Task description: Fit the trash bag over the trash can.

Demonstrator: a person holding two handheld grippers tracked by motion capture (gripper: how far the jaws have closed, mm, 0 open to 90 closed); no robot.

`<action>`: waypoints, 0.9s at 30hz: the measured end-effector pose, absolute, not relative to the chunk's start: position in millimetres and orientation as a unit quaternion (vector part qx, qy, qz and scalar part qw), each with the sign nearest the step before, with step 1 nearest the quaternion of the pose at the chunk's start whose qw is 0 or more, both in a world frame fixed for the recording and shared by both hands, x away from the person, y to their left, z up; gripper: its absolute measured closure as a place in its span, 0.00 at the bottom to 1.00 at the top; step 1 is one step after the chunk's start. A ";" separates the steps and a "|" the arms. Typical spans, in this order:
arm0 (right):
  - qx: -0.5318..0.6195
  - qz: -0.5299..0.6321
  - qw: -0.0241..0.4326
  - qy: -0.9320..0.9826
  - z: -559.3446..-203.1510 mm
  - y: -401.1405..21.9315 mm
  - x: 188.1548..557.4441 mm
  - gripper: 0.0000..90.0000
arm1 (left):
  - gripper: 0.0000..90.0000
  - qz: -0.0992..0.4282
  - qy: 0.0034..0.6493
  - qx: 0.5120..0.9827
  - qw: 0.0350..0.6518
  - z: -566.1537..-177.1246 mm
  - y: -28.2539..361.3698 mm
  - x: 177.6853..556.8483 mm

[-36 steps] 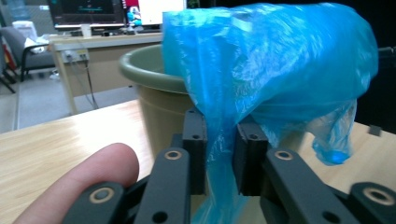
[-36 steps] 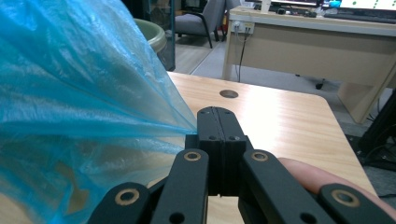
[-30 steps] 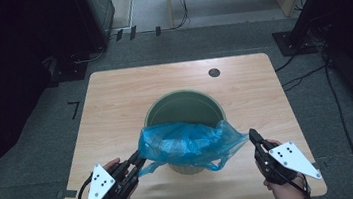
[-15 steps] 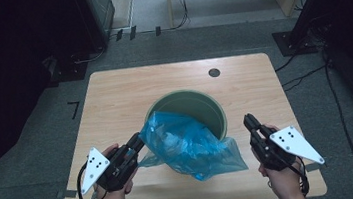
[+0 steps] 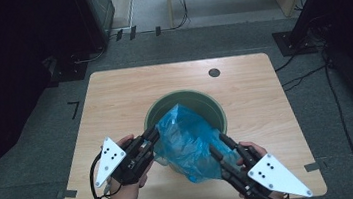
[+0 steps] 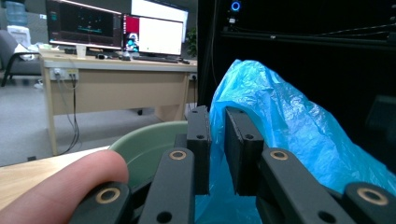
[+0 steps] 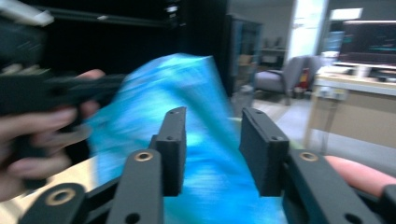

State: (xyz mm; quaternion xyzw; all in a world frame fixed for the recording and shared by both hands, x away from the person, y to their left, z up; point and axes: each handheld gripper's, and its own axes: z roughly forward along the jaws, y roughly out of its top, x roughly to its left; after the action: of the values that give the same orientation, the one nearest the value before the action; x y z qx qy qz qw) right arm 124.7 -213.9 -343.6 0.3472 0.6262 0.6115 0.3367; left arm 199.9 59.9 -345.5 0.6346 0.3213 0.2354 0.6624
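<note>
A crumpled blue plastic bag (image 5: 189,138) lies over the near rim of a round green bin (image 5: 218,112) on the wooden table. My left gripper (image 5: 154,132) is shut on the bag's left edge, and in the left gripper view the film (image 6: 289,126) is pinched between its jaws (image 6: 217,114). My right gripper (image 5: 218,144) sits at the bag's lower right side. Its jaws have just been opening and stand apart (image 7: 212,116), with blurred blue film (image 7: 159,93) loose between them.
The table (image 5: 114,96) has a small dark hole (image 5: 214,72) near its far edge. Dark racks, cables and a wooden desk stand on the floor beyond it. The hand with the left gripper (image 7: 70,86) shows at the left of the right gripper view.
The bag was stretched wide between both grippers; now it is bunched and lifted over the bin. The right gripper's jaws have parted and it has moved in towards the bag. The left hand rose.
</note>
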 end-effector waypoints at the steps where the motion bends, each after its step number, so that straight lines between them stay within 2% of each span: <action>1: 0.342 0.612 0.333 0.631 -344.6 -210.2 124.1 0.64 | 0.89 0.238 0.322 0.635 0.660 -343.0 56.1 199.6; 2: 0.342 0.612 0.333 0.631 -344.6 -210.2 124.1 0.64 | 0.89 0.238 0.322 0.635 0.660 -343.0 56.1 199.6; 7: 0.312 0.607 0.328 0.653 -351.8 -186.1 119.8 0.48 | 0.89 0.244 0.324 0.634 0.659 -335.3 46.3 198.3; 9: 0.306 0.582 0.358 0.663 -357.2 -176.4 120.6 0.54 | 0.89 0.240 0.322 0.631 0.663 -332.6 45.3 198.0; 10: 0.310 0.574 0.367 0.663 -359.1 -175.0 122.3 0.62 | 0.89 0.240 0.322 0.631 0.663 -332.6 45.3 198.0; 11: 0.310 0.574 0.367 0.663 -359.1 -175.0 122.3 0.62 | 0.89 0.240 0.321 0.630 0.665 -332.0 45.6 197.9; 13: 0.324 0.558 0.386 0.659 -362.1 -174.9 126.0 0.83 | 0.89 0.241 0.318 0.629 0.667 -330.8 47.0 197.5; 14: 0.341 0.561 0.380 0.652 -362.3 -179.6 130.2 0.97 | 0.89 0.244 0.317 0.628 0.667 -330.1 48.9 197.4; 15: 0.347 0.562 0.378 0.649 -361.9 -181.7 131.7 1.00 | 0.89 0.244 0.317 0.628 0.667 -330.1 48.9 197.4; 20: 0.360 0.567 0.378 0.637 -357.8 -190.9 137.5 1.00 | 0.85 0.244 0.320 0.624 0.670 -330.8 54.7 198.2; 27: 0.390 0.597 0.356 0.604 -346.6 -207.0 143.7 1.00 | 0.63 0.234 0.314 0.625 0.675 -340.7 60.8 190.3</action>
State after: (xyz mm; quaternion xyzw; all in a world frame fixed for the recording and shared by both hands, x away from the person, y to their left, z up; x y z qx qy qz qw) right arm 143.7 -207.0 -346.6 0.3903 0.6042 0.5966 0.3560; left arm 190.3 60.8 -340.7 0.6251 0.3144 0.2339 0.6750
